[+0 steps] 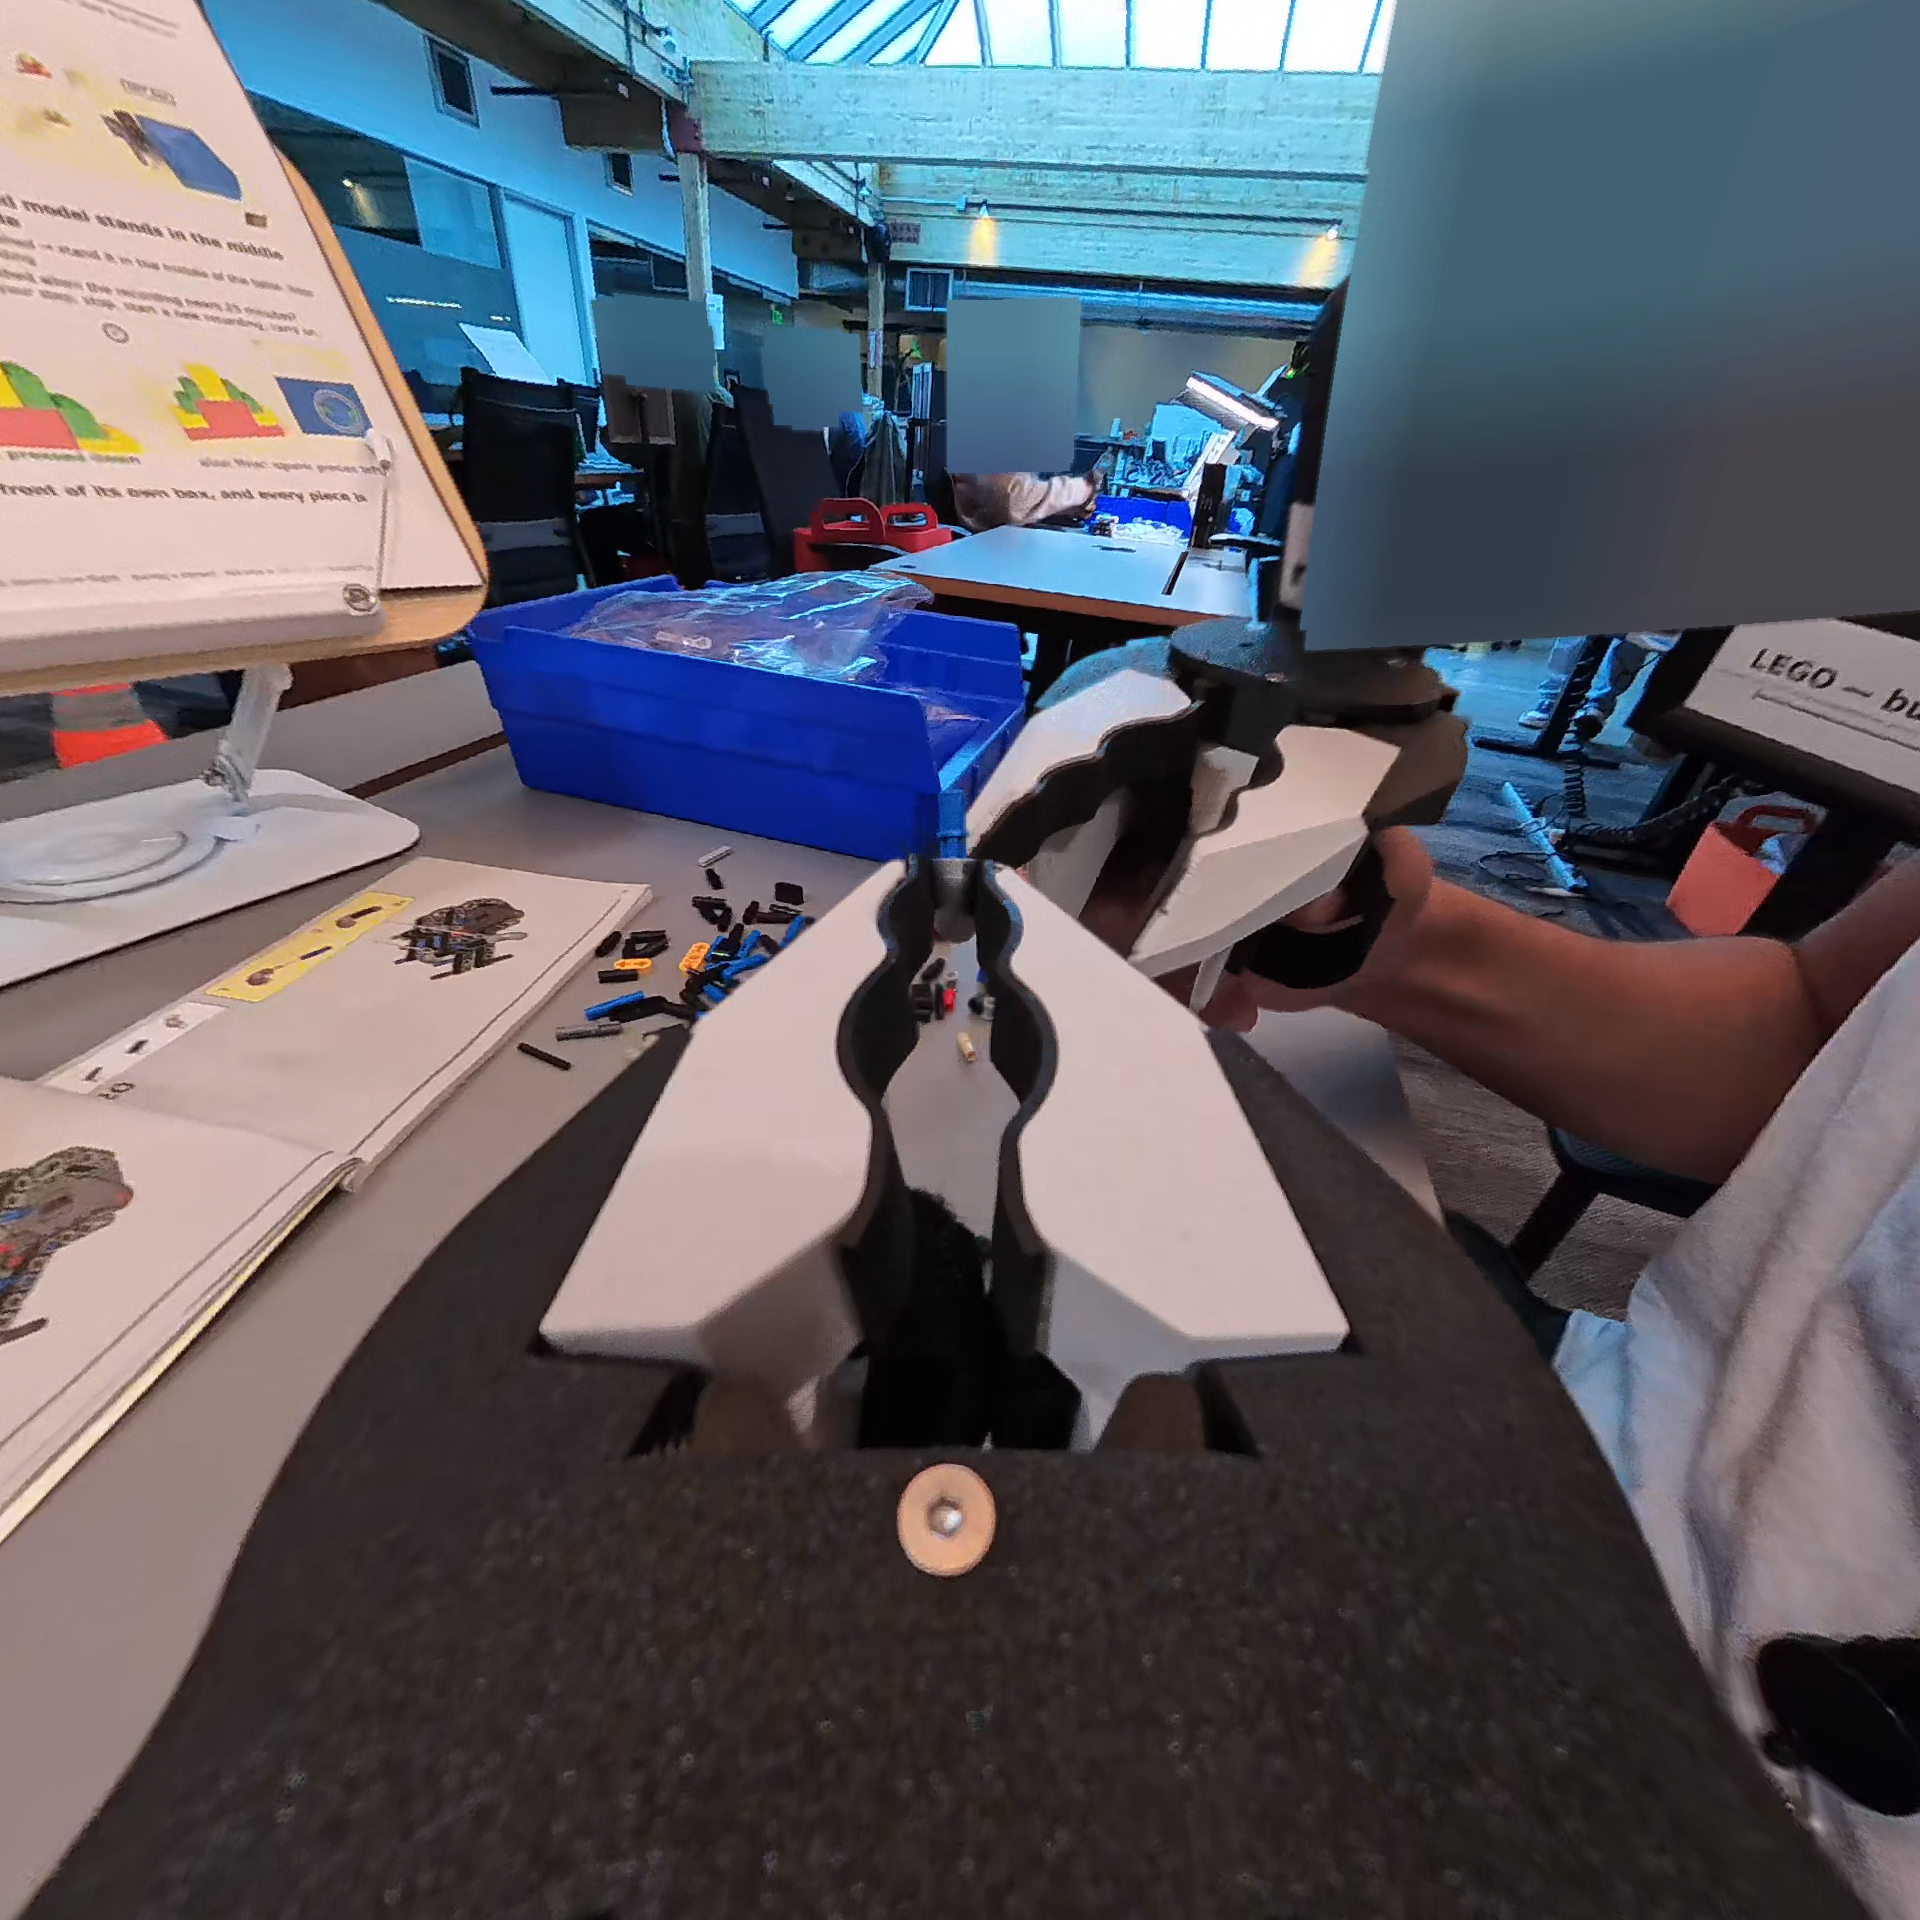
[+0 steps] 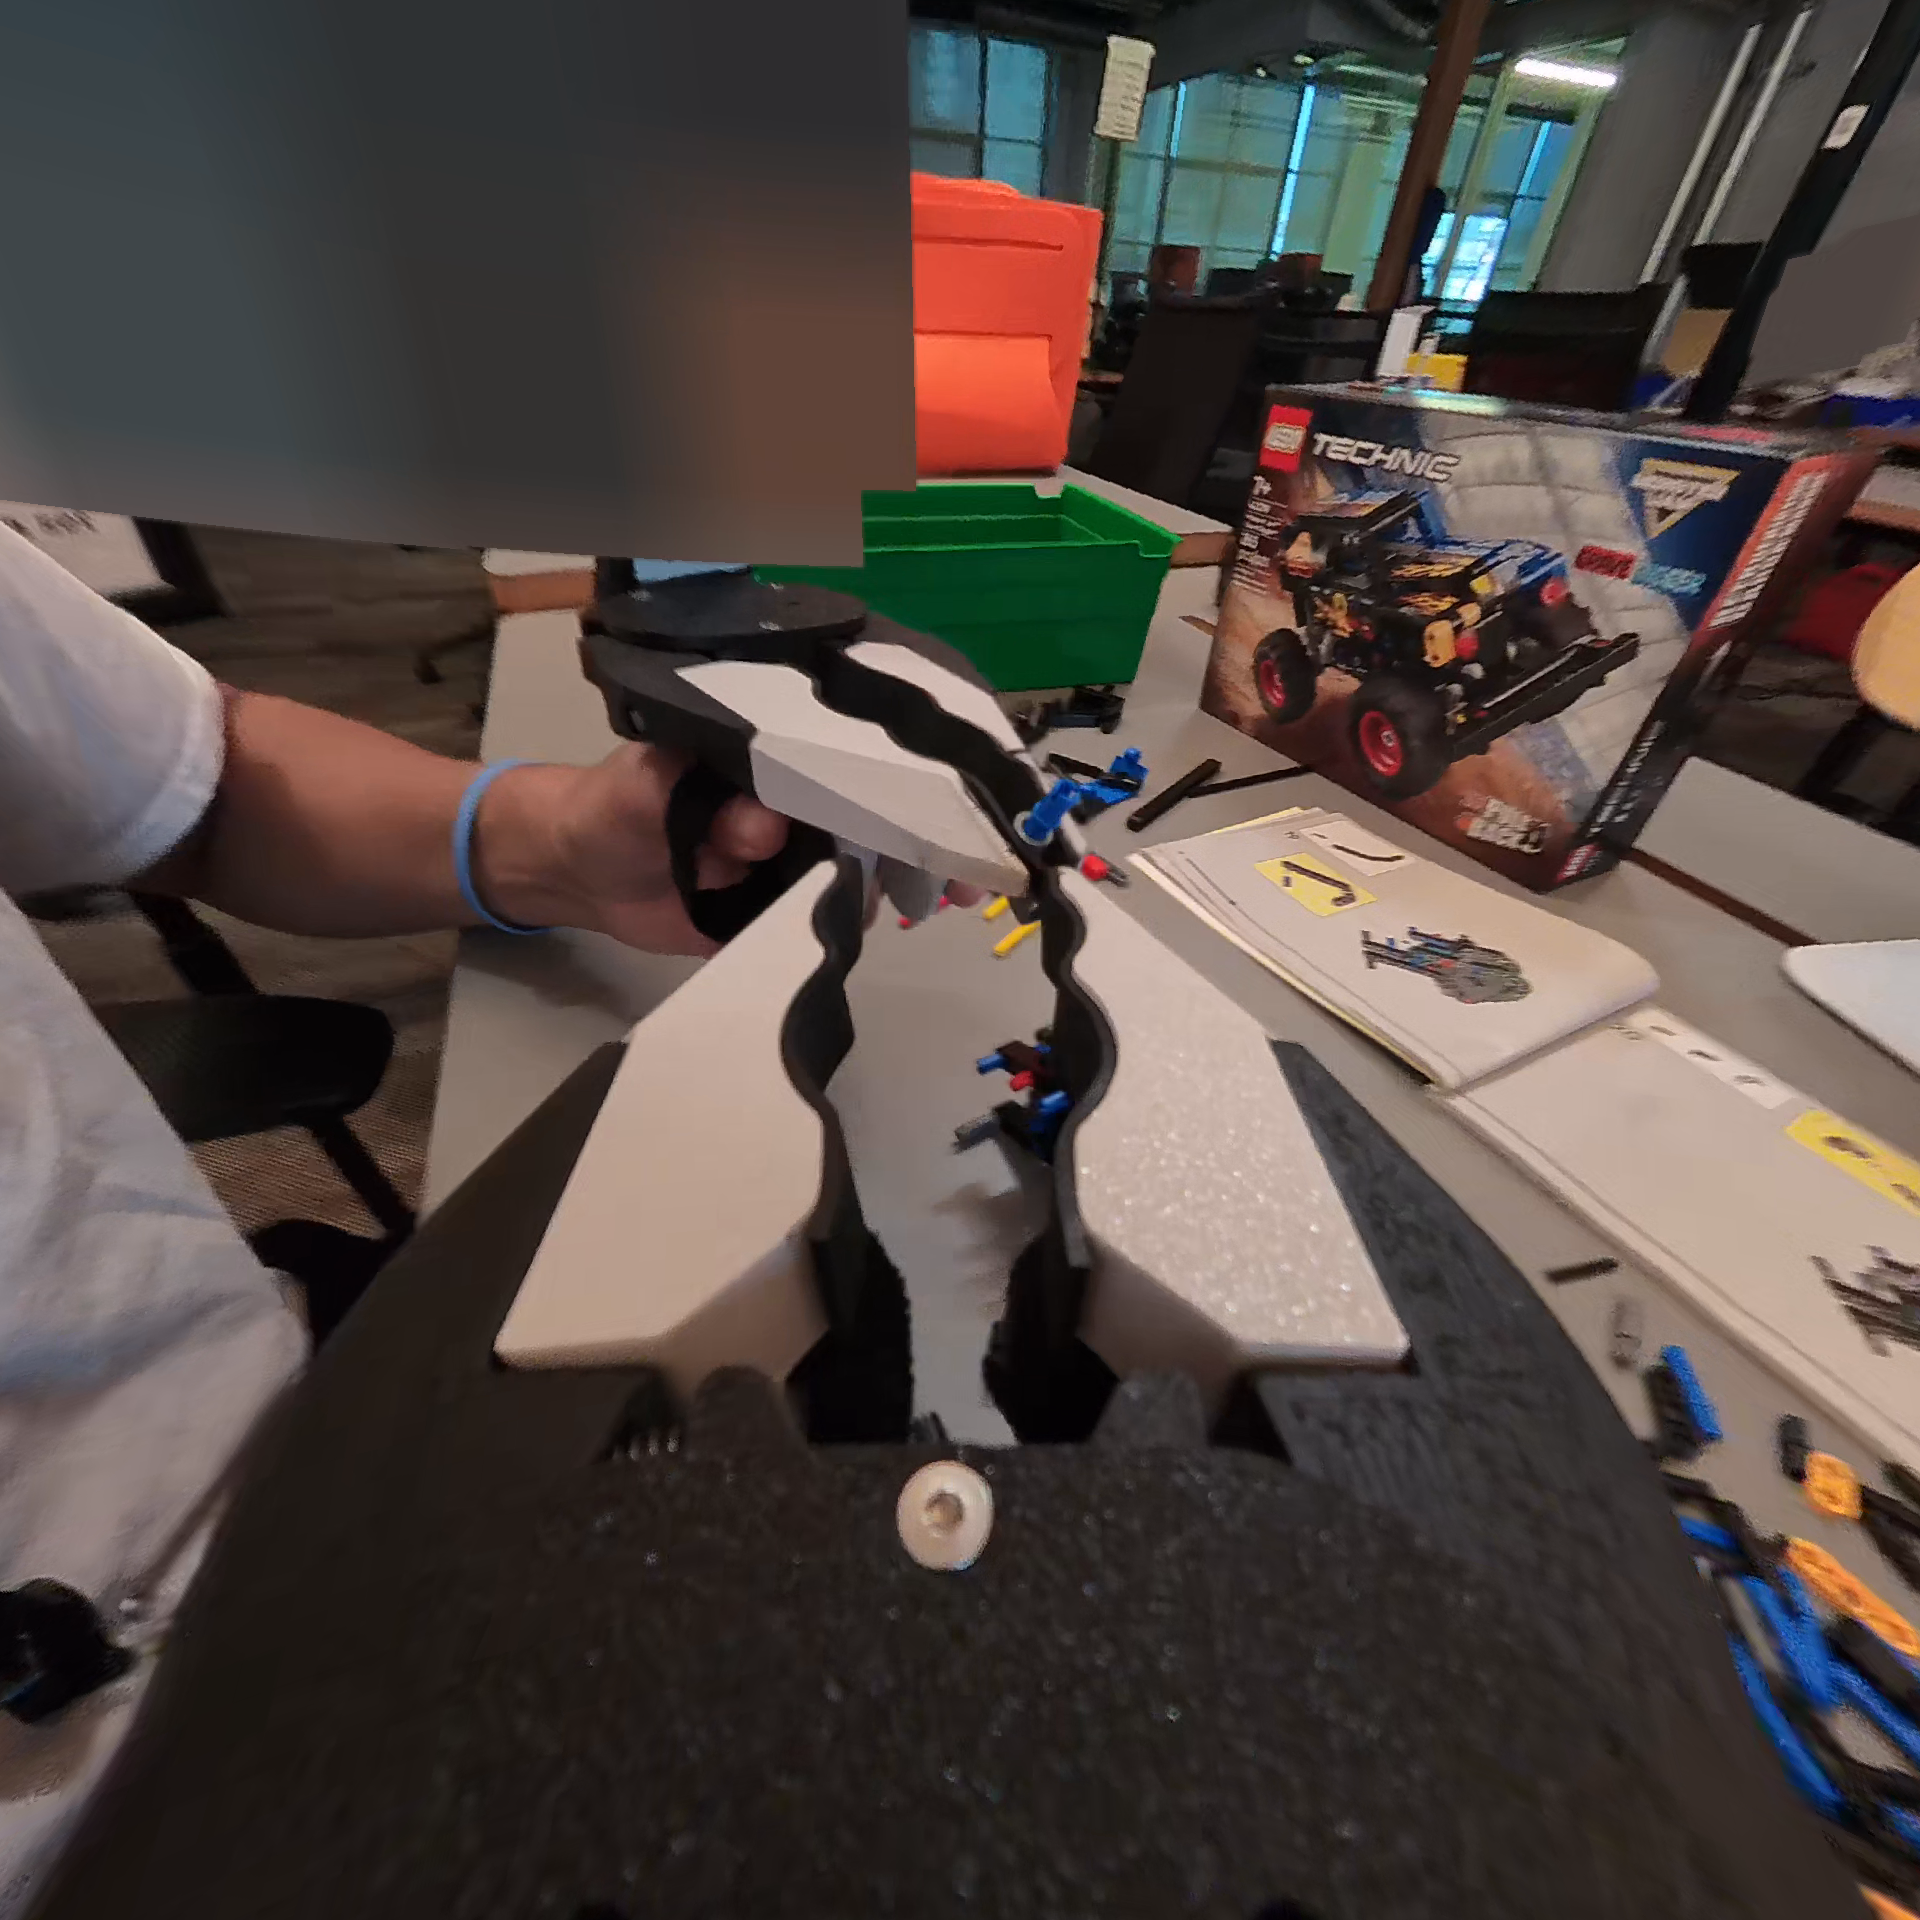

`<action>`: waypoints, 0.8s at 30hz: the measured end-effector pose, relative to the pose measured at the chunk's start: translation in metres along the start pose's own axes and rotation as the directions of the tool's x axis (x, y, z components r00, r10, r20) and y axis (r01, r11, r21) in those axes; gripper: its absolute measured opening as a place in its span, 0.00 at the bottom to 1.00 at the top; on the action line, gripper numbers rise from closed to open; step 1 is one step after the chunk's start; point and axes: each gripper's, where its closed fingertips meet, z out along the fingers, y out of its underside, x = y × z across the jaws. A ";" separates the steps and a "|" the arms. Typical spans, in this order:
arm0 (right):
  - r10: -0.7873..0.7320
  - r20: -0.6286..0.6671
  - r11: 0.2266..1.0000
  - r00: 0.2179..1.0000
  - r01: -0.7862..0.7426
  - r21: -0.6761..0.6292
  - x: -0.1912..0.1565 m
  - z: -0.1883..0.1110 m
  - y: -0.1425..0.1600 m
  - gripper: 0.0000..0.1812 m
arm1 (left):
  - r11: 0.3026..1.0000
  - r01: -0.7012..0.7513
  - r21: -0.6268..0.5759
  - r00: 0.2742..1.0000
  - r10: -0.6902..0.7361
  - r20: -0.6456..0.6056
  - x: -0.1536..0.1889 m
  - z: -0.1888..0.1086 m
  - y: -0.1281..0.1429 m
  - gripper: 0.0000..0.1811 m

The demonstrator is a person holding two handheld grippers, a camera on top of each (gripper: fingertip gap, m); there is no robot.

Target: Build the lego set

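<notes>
Just in front of the blue bin (image 1: 748, 717), the left gripper's (image 1: 948, 883) fingers pinch a small grey piece (image 1: 951, 891), light, rigid, slippery, best held mid-body, while the right gripper's (image 2: 1044, 883) fingertips stand nearly together.

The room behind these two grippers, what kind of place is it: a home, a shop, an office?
Most likely a shared workshop or open office. Long desks and dark office chairs fill a big hall under a skylight, and plastic storage bins stand on the table.

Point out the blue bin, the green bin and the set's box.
blue bin (image 1: 727, 758): left wrist view, on its front wall.
green bin (image 2: 997, 613): right wrist view, on its front wall.
set's box (image 2: 1455, 623): right wrist view, on its printed front face.
</notes>
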 end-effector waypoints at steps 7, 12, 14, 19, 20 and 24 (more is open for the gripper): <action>0.305 0.269 0.918 0.914 -0.357 0.174 -0.006 -0.006 -0.018 0.18 | 0.989 0.127 0.070 0.986 -0.118 -0.121 0.007 -0.003 -0.011 0.03; 0.324 0.308 0.905 0.895 -0.387 0.174 -0.004 -0.006 -0.014 0.18 | 0.984 0.169 0.063 0.977 -0.159 -0.139 0.005 -0.003 -0.008 0.03; 0.319 0.294 0.911 0.901 -0.377 0.166 -0.002 -0.006 -0.012 0.18 | 0.986 0.158 0.053 0.981 -0.150 -0.126 0.003 -0.002 -0.005 0.03; 0.318 0.275 0.913 0.908 -0.371 0.170 0.003 -0.005 -0.010 0.18 | 0.989 0.136 0.058 0.986 -0.130 -0.100 -0.001 -0.002 -0.005 0.03; 0.314 0.269 0.917 0.910 -0.365 0.164 0.002 -0.004 -0.009 0.18 | 0.989 0.138 0.055 0.986 -0.132 -0.101 -0.001 -0.002 -0.005 0.03; 0.324 0.270 0.914 0.907 -0.374 0.159 0.002 -0.003 -0.008 0.18 | 0.988 0.144 0.056 0.986 -0.138 -0.099 -0.003 -0.002 -0.004 0.03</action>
